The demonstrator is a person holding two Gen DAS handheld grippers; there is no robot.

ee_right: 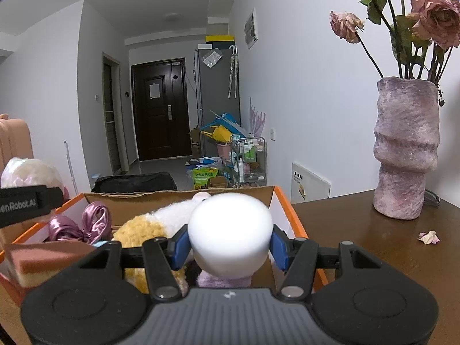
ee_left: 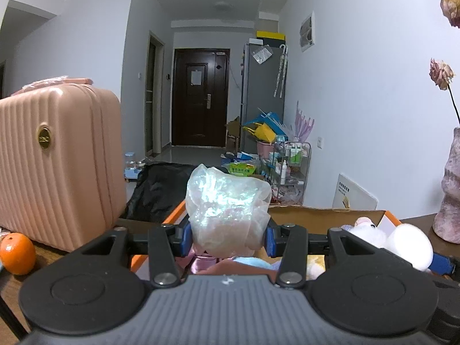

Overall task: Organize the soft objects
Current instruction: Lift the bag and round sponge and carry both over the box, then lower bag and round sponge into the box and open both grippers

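My left gripper (ee_left: 228, 237) is shut on a crumpled translucent plastic bag (ee_left: 227, 201), held above the orange-edged cardboard box (ee_left: 316, 218). My right gripper (ee_right: 230, 247) is shut on a round white puff (ee_right: 230, 227), held over the same box (ee_right: 287, 210); the puff also shows in the left wrist view (ee_left: 408, 247). Inside the box lie a white and yellow plush toy (ee_right: 149, 224), a purple satin bow (ee_right: 83, 224), a brown layered sponge (ee_right: 43, 261) and a lilac fuzzy item (ee_right: 221, 281). The bag shows at the left in the right wrist view (ee_right: 28, 172).
A pink ribbed suitcase (ee_left: 54, 155) stands on the table at left, with an orange (ee_left: 17, 253) in front of it. A mauve vase (ee_right: 405, 149) of dried roses stands on the brown table (ee_right: 373, 253) at right, a fallen petal (ee_right: 428, 237) near it.
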